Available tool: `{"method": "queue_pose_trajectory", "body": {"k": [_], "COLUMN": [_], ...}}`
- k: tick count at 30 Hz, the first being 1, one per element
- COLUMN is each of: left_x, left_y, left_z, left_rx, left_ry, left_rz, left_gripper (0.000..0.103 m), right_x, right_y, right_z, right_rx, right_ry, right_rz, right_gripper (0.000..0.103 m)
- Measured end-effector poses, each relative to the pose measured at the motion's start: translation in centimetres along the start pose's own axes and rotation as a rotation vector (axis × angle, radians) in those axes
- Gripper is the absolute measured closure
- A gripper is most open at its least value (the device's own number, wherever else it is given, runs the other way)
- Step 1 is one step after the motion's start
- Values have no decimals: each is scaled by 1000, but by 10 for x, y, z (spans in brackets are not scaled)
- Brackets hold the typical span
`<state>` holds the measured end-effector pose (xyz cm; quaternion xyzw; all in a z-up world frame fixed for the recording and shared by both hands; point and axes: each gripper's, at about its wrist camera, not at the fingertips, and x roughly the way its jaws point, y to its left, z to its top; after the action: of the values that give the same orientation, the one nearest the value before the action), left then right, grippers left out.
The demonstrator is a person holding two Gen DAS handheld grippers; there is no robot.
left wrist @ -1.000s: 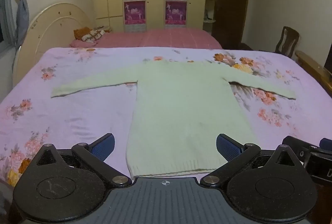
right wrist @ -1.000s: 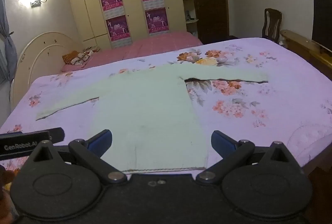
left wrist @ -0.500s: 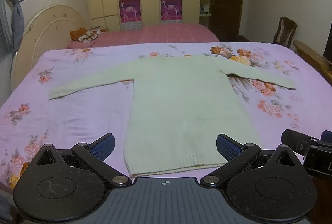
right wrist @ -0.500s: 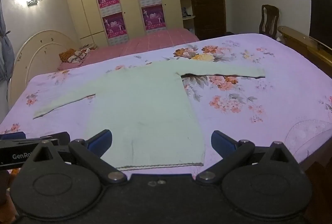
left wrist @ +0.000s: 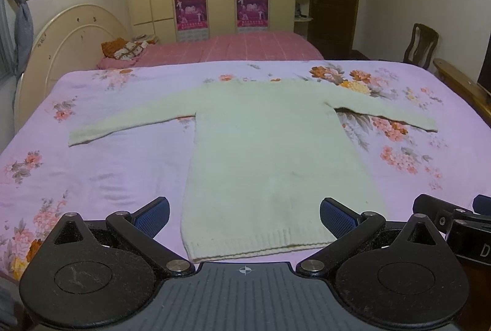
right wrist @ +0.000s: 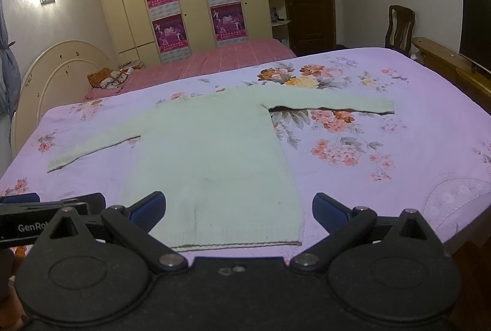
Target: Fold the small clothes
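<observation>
A pale green knit sweater [left wrist: 270, 153] lies face-flat on the floral bedsheet [left wrist: 101, 174] of the near bed, its ribbed hem [left wrist: 260, 248] toward the cameras and its neckline away. Both sleeves are stretched straight out to the sides: the left sleeve [left wrist: 129, 121] runs toward the cream headboard [left wrist: 70, 36], and the right sleeve [right wrist: 331, 102] reaches across the printed flowers toward the wooden footboard [right wrist: 445, 64]. The body looks smooth, with no crease or turned-over edge anywhere that either view shows.

So the folding proper has not begun — the garment is only laid out and flattened. Everything is left: judging from the layout, the sleeves need bringing in across the body, then the body needs folding on itself, hem toward neckline.

The left gripper [left wrist: 244, 213] hovers just short of the hem, its blue-padded fingers spread wide with nothing between them; the hem sits between and beyond the tips, not touched. The right gripper [right wrist: 239, 208] is likewise spread and empty, hanging over the hem's right part near the bed's edge. Each gripper's body shows at the margin of the other's view, so the two sit side by side — both apart from the cloth.

A second bed with a pink cover [left wrist: 233, 47] stands behind, clear of the work.
</observation>
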<state>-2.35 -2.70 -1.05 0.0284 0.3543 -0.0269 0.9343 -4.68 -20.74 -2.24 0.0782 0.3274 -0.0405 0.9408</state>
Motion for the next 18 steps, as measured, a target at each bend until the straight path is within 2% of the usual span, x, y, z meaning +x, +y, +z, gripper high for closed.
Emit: {"method": "queue_pose_trajectory", "body": {"k": [18], "left_x": [0], "left_y": [-1], "left_z": [0], "left_rx": [-2], "left_ry": [7], "left_rz": [0], "left_gripper": [0], "right_x": [3], "right_y": [1], "right_z": [0], "right_rx": [-1], "right_ry": [7], "right_rz": [-6], "right_gripper": [1]}}
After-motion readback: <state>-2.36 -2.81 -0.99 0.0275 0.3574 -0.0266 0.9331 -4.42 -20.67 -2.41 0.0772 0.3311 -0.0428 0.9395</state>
